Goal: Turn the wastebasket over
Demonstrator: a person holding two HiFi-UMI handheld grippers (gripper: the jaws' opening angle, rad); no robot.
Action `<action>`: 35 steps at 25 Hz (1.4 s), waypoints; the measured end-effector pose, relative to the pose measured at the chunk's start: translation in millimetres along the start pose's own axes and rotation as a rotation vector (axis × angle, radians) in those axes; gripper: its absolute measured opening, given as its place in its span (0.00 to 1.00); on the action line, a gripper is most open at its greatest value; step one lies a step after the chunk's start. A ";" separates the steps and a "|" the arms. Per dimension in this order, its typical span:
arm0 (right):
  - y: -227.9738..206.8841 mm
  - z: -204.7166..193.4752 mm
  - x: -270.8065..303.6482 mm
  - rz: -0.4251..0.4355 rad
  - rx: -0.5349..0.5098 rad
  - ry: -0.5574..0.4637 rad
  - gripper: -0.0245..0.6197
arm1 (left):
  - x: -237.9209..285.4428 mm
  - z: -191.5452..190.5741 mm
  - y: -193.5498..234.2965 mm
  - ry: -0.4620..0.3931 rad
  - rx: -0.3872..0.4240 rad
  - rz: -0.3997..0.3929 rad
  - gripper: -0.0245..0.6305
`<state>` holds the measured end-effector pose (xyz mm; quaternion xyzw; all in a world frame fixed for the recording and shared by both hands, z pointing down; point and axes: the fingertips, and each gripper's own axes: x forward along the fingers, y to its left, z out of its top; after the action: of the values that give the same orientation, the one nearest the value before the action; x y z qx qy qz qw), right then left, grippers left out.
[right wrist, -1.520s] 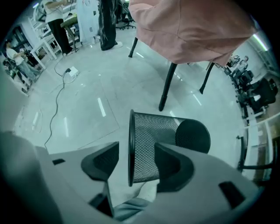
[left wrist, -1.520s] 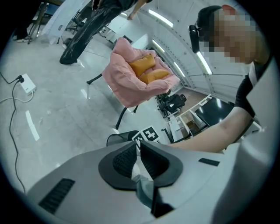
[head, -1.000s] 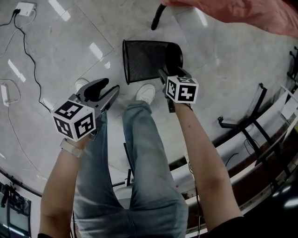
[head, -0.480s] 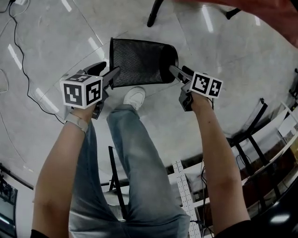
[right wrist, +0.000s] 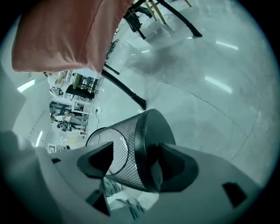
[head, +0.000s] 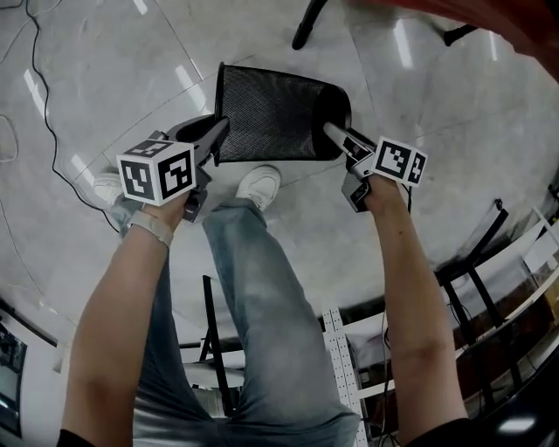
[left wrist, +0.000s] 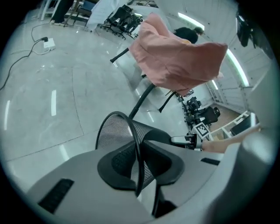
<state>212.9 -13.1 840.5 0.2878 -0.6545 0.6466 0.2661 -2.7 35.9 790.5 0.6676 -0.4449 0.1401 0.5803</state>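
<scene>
Black-and-white square codes mark the left cube (head: 157, 173) and the right cube (head: 400, 161). The black mesh wastebasket (head: 279, 113) lies on its side between the two grippers, with its mouth toward the left gripper (head: 218, 133). The left gripper view shows what the head view cannot: those jaws have just been closing and now pinch the wire rim (left wrist: 135, 148). The right gripper (head: 334, 134) has just eased its jaws slightly inward. They stand wide with the solid base (right wrist: 153, 144) between them, unpinched. Beyond the wastebasket a pink cloth (left wrist: 175, 52) hangs above a black leg (head: 307, 26). A white shoe (head: 258, 185) sits just beside the wastebasket, and a white socket block (left wrist: 47, 42) with its cable lies well apart.
</scene>
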 end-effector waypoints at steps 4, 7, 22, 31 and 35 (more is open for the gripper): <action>4.9 -2.2 -4.7 -0.050 -0.037 -0.012 0.49 | -3.4 -2.2 3.4 -0.049 -0.027 -0.049 0.13; 18.0 -8.5 -10.8 -0.053 -0.031 -0.051 0.43 | -14.2 -4.0 12.2 -0.097 -0.074 -0.096 0.13; 20.6 -31.8 13.2 -0.011 0.014 -0.064 0.56 | -18.0 0.6 17.5 -0.078 0.003 -0.201 0.13; 87.6 -22.0 -1.9 -0.019 -0.035 -0.147 0.44 | -44.5 27.9 60.8 -0.170 -0.101 -0.172 0.15; 131.3 -28.6 6.8 -0.081 -0.129 -0.129 0.43 | -67.7 32.3 92.6 -0.186 -0.153 -0.169 0.15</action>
<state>112.8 15.1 755.1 0.3371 -0.6984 0.5720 0.2673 -121.7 42.4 793.9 0.6667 -0.4482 -0.0061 0.5954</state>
